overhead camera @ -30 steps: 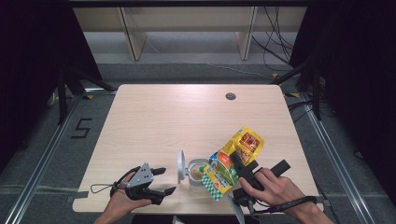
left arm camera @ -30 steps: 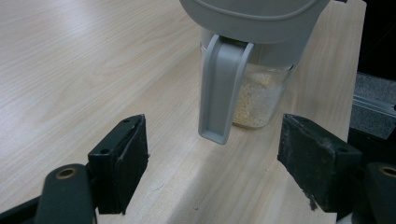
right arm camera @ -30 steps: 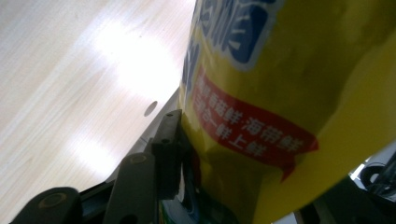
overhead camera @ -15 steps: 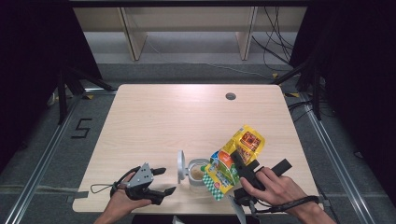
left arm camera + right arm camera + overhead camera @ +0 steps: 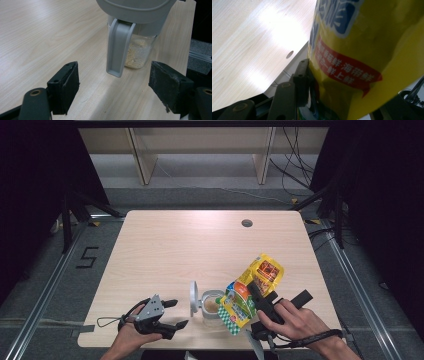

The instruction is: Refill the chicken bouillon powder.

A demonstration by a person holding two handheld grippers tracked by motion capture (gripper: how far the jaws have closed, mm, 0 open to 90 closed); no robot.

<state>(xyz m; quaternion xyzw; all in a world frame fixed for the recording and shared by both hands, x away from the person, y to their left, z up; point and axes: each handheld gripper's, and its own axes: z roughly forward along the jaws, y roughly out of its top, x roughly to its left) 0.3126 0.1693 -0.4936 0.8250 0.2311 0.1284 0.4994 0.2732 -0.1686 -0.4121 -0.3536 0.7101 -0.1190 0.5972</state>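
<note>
A clear jar (image 5: 212, 306) holding pale crumbs stands near the table's front edge, its grey lid (image 5: 193, 298) flipped open to the left. My right gripper (image 5: 251, 295) is shut on a yellow snack bag (image 5: 260, 272), which is tilted with its green checkered end (image 5: 231, 316) beside the jar's mouth. In the right gripper view the bag (image 5: 367, 50) is pressed by the left jaw of my right gripper (image 5: 344, 87); the other jaw is hidden behind it. My left gripper (image 5: 172, 314) rests open on the table left of the jar. The left gripper view shows my left gripper (image 5: 115, 75) with the jar (image 5: 138, 53) just beyond its jaws.
The wooden table (image 5: 190, 245) has a small round hole (image 5: 246, 223) at its back right. A pale shelf unit (image 5: 200, 150) stands behind the table. Cables (image 5: 295, 175) trail on the floor at the back right.
</note>
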